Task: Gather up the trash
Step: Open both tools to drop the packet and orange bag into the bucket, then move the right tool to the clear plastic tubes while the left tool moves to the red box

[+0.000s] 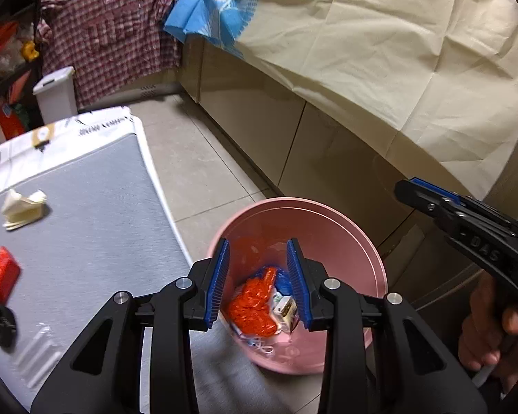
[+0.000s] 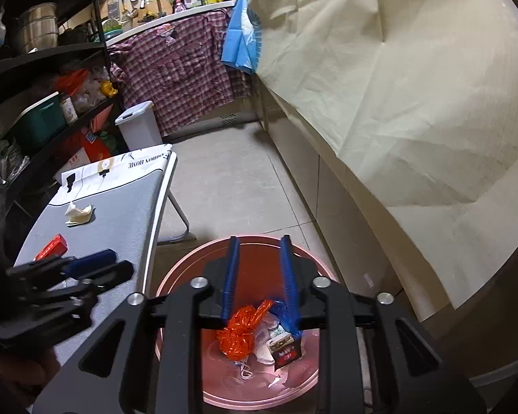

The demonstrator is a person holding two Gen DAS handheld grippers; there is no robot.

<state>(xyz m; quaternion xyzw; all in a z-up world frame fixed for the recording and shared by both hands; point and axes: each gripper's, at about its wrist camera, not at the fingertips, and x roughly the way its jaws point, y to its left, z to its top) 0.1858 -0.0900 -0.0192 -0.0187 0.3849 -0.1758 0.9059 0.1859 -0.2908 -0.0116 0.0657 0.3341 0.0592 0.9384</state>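
A pink bin [image 1: 331, 217] [image 2: 190, 269] stands on the floor beside the grey board. Inside lie an orange mesh bag [image 1: 255, 305] [image 2: 238, 334], a blue bag and a small carton [image 2: 285, 348]. My left gripper [image 1: 258, 277] is open and empty above the bin. My right gripper [image 2: 258, 269] is open and empty, also above the bin; it shows at the right of the left wrist view [image 1: 431, 203]. On the board lie a crumpled tissue [image 1: 22, 208] [image 2: 79, 214], a red box [image 1: 0, 277] [image 2: 51, 246], a black cap [image 1: 0, 324] and a clear plastic wrapper [image 1: 38, 348].
The grey board [image 1: 96, 227] [image 2: 127, 207] stands on a tiled floor. A cream cloth [image 1: 397, 51] drapes the cabinets on the right. A white lidded bin [image 2: 140, 124], a plaid cloth [image 2: 183, 69] and dark shelves [image 2: 34, 86] stand at the far end.
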